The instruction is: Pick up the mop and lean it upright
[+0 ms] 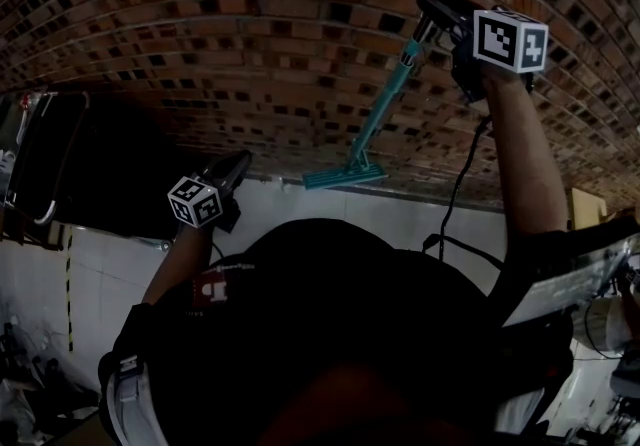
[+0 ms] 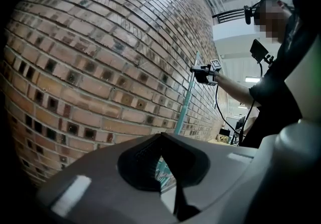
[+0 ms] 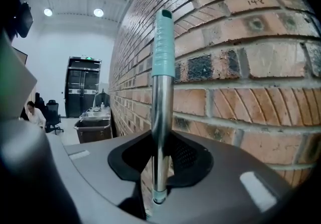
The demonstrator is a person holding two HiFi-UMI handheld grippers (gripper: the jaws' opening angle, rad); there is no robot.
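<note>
- The right gripper point(image 1: 432, 12) is half closed, clamped on the mop point(image 1: 385, 99) pole. The mop head point(image 1: 345, 176) is low at the foot of the brick wall point(image 1: 250, 34).
- Risk: if the mop is let go while leaning too far, the head may skid out over the floor point(image 1: 400, 224) (it looks smooth) and the pole would topple.
- Only the right gripper view shows the pads on bare metal below the teal grip point(image 3: 163, 42). The left gripper view shows the left gripper point(image 2: 161, 140) closed and empty.

Pale floor point(image 1: 420, 209) with teal mop point(image 1: 393, 86), head down
</note>
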